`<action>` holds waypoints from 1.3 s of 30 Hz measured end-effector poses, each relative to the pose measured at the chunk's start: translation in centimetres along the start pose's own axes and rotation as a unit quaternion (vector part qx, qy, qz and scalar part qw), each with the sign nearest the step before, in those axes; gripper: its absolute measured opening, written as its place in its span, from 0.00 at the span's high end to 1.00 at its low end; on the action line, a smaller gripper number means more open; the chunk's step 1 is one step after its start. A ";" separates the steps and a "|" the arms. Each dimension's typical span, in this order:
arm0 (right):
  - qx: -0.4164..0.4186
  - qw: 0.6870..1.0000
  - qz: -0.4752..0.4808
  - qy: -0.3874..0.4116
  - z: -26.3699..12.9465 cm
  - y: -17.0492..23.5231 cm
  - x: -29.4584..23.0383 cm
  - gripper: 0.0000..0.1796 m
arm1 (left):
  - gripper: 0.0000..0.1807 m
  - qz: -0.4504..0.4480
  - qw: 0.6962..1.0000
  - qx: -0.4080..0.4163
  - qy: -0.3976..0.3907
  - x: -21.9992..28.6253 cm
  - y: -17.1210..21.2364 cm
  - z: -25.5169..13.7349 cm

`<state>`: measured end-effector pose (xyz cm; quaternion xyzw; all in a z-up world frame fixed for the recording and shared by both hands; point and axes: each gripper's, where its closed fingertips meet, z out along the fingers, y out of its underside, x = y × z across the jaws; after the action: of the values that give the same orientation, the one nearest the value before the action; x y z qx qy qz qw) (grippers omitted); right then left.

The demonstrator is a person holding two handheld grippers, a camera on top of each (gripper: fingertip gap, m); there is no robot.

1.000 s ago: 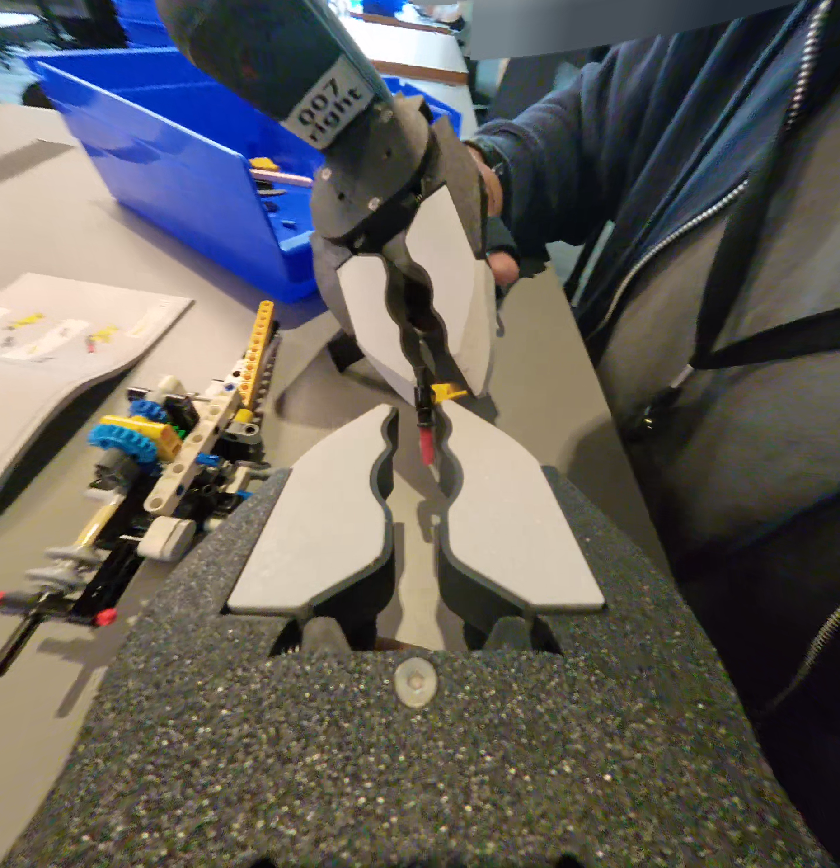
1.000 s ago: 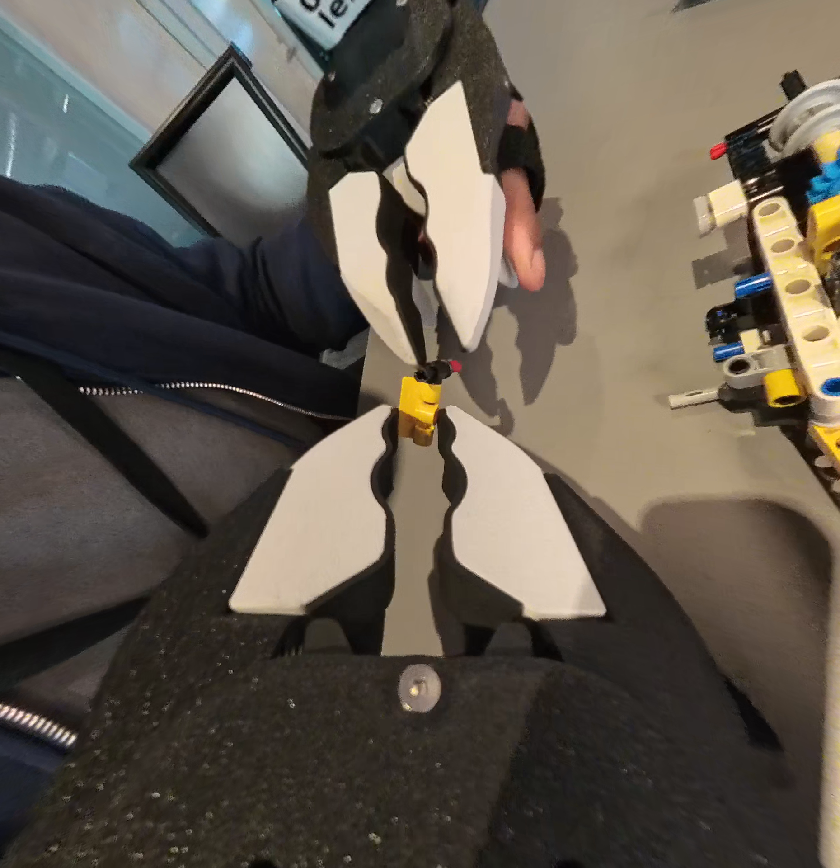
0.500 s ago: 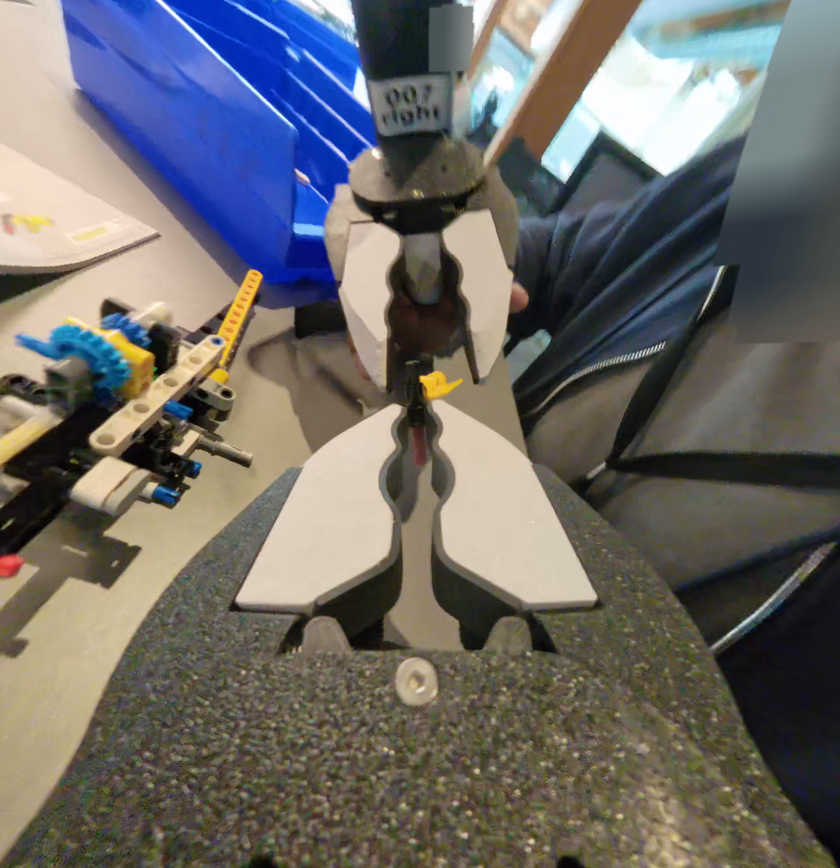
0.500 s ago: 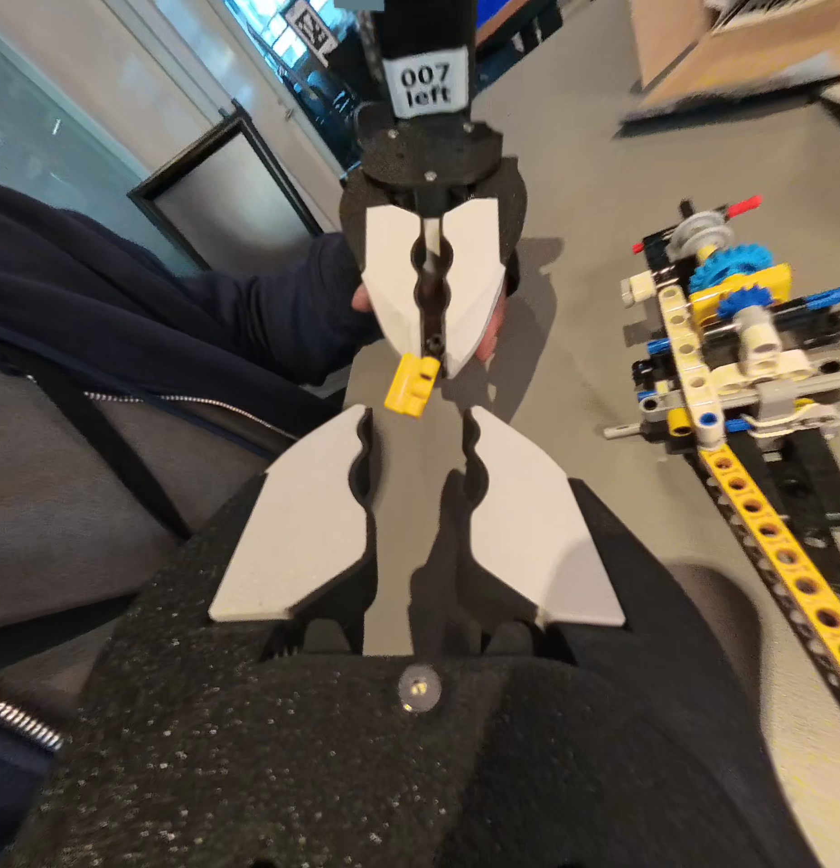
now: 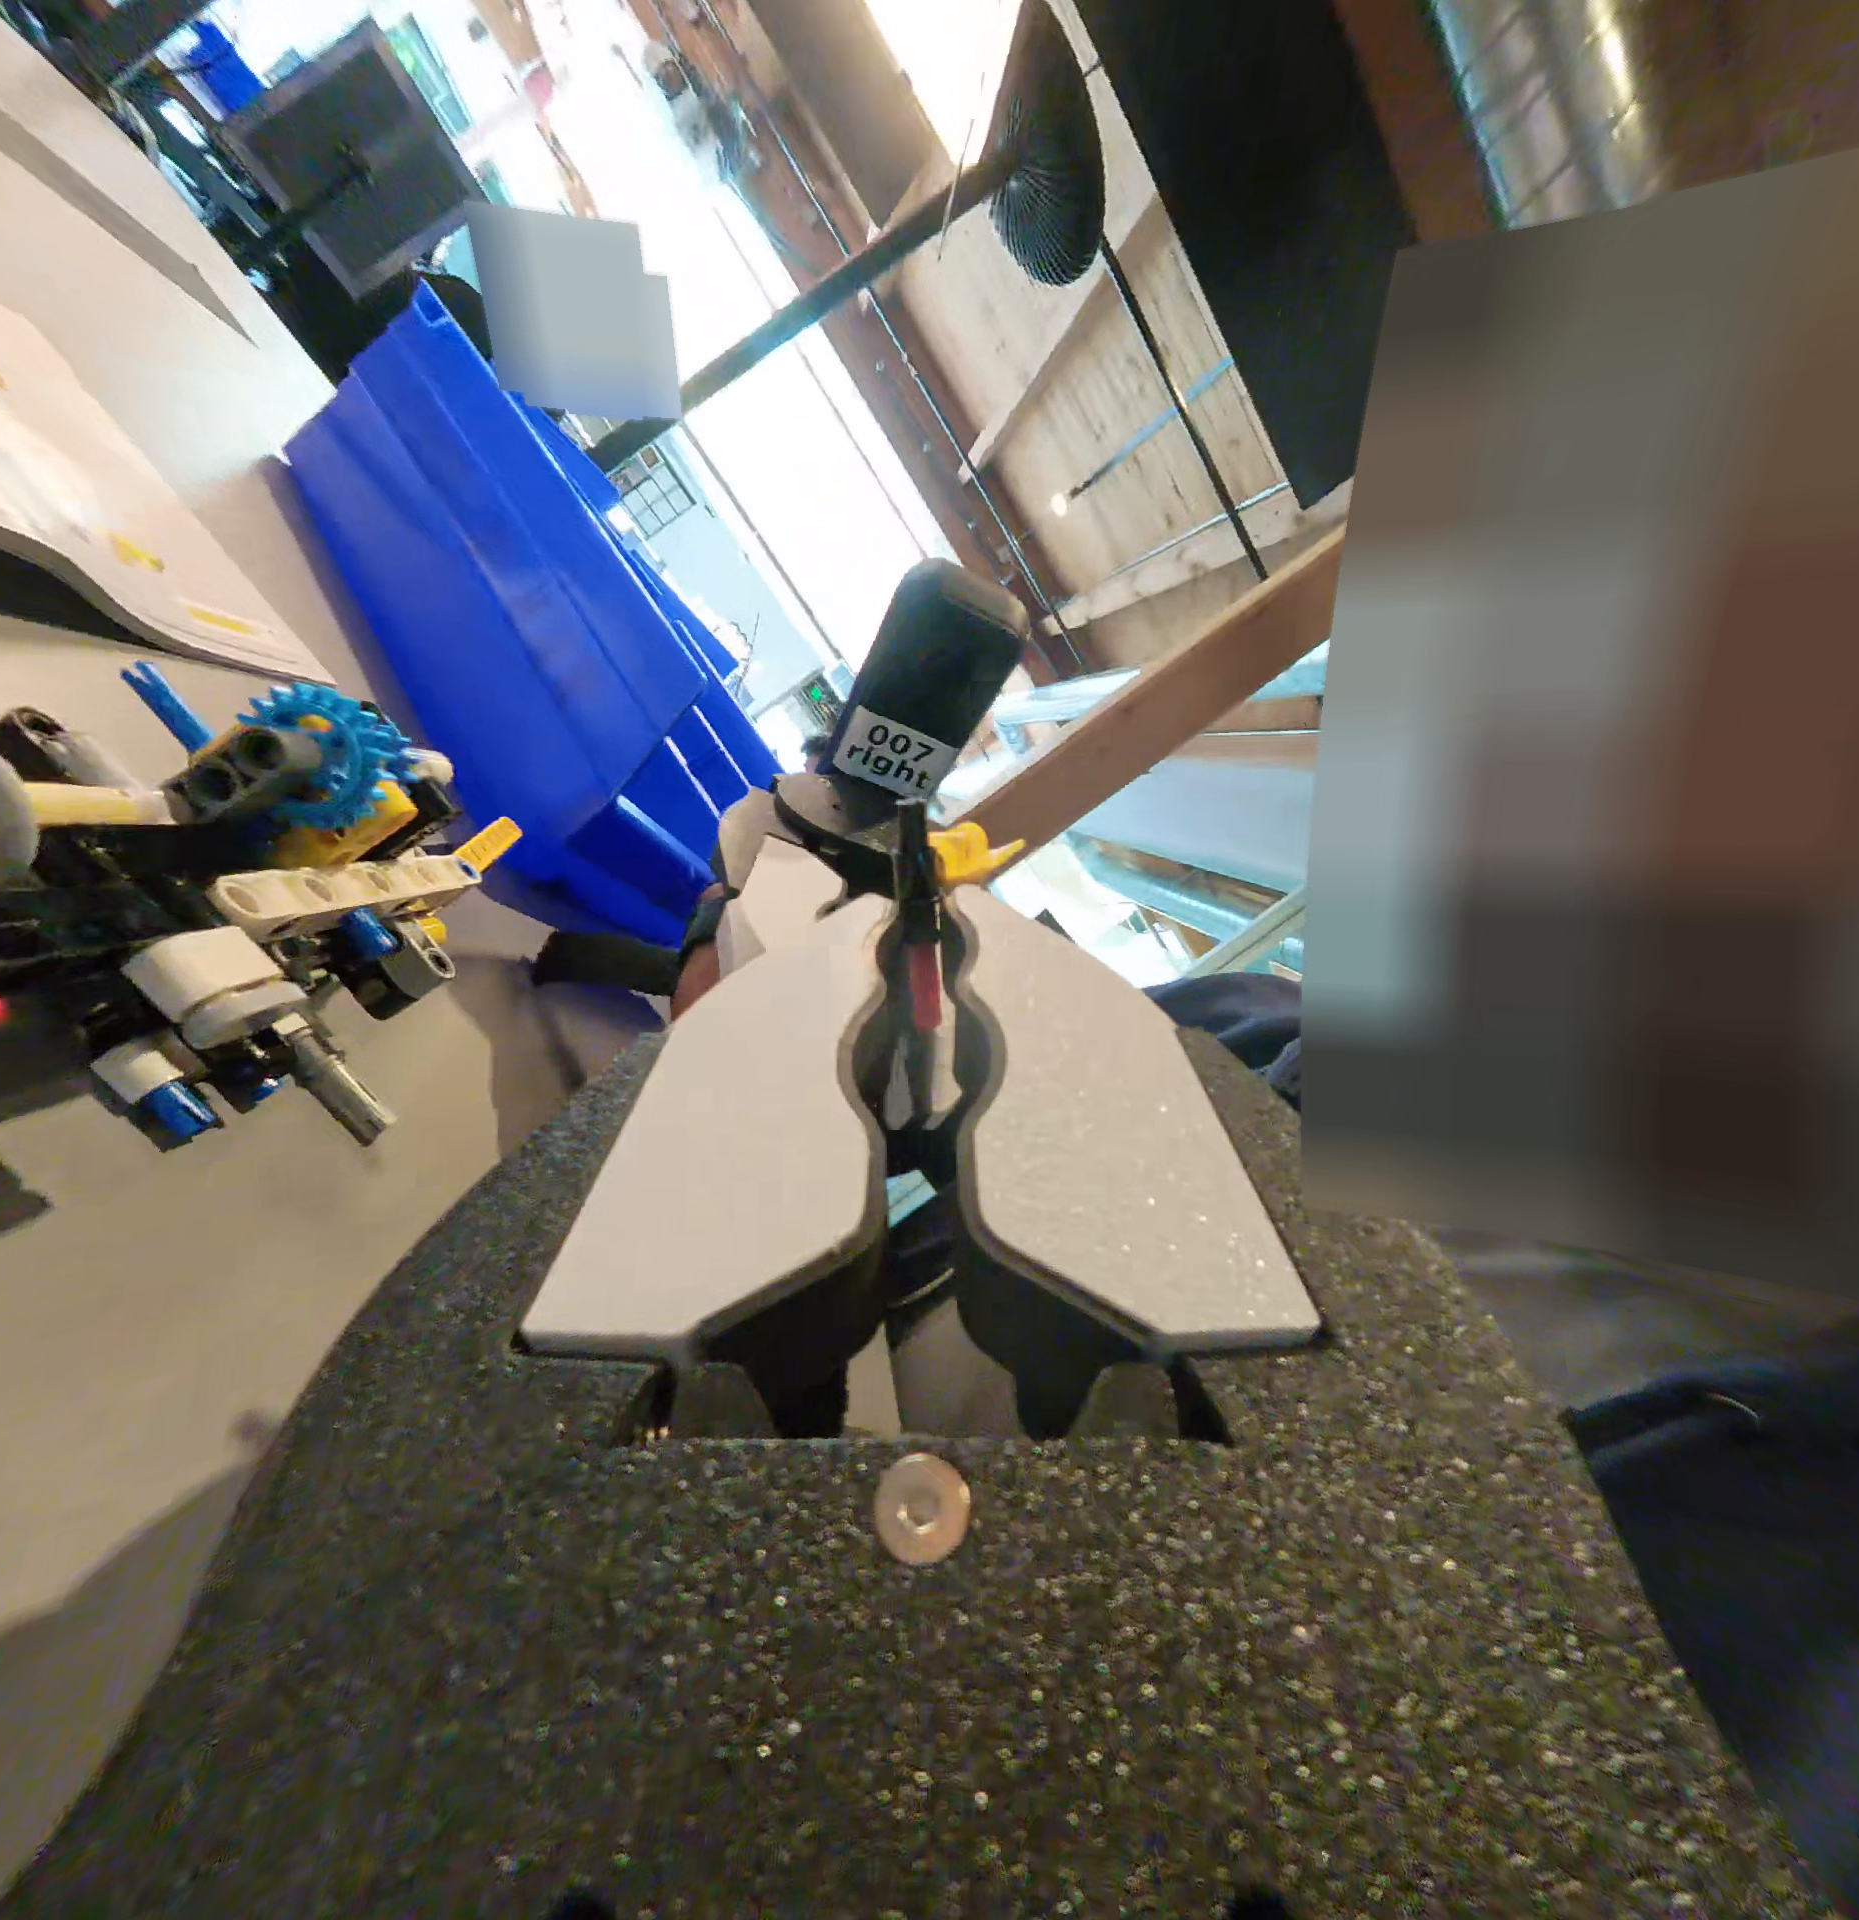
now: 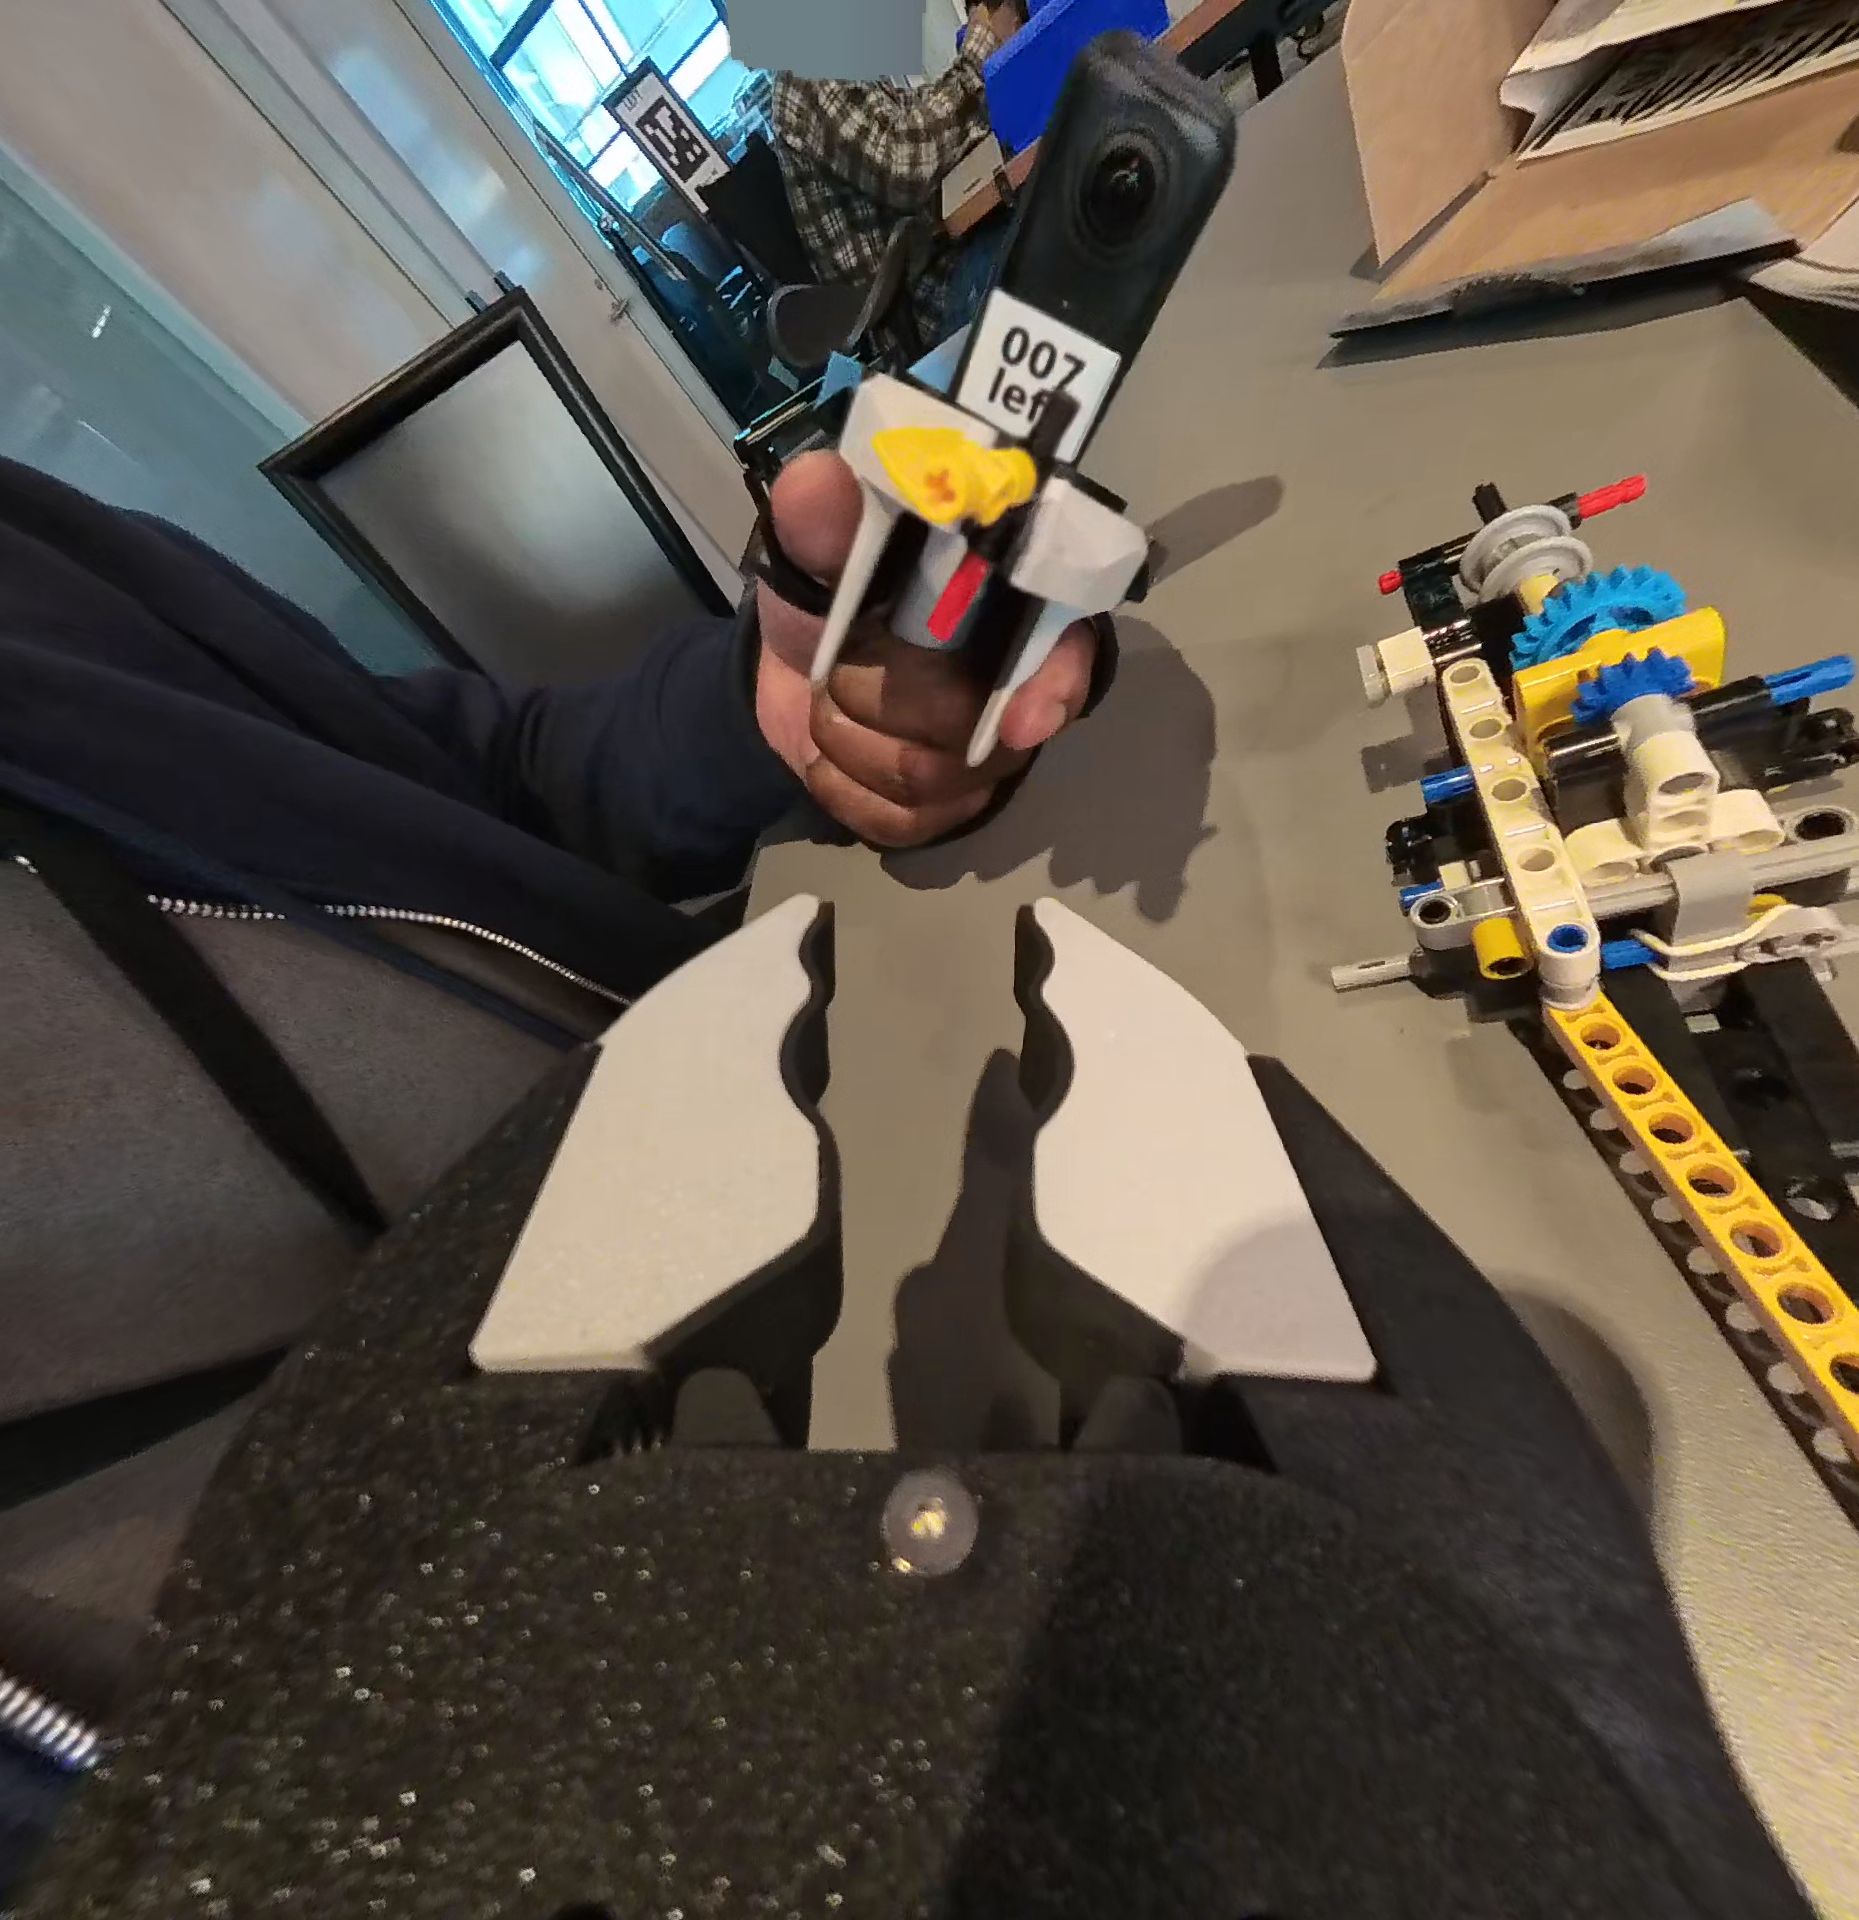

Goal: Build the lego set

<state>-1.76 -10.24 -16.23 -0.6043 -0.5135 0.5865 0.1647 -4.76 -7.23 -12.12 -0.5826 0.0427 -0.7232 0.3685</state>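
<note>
The right claw (image 6: 923,914) has let go and gapes empty, leaving the yellow piece (image 6: 946,476) and black-and-red pin (image 5: 920,961) pinched in the left claw (image 5: 917,920), ready for the model (image 6: 1631,790) alongside.

Lego model (image 6: 1590,831) sitting on bench (image 6: 1268,436), to right of my right gripper (image 6: 920,925). My left gripper (image 5: 914,935) holding axle piece (image 5: 920,966) up above bench, ahead of right gripper. Bins (image 5: 509,623) standing behind model. Booklet (image 5: 63,499) lying left of bins.
</note>
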 end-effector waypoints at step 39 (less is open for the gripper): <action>0.042 0.977 0.168 -0.122 -0.5 -0.5 -0.8 0.95 | 0.95 0.405 0.885 -0.202 -0.110 -1.4 4.6 0.8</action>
<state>-1.41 -10.47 -15.26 -0.5985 -0.3958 0.6960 0.0247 -1.78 -9.52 -15.27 -0.6523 0.3787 -0.4182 0.5061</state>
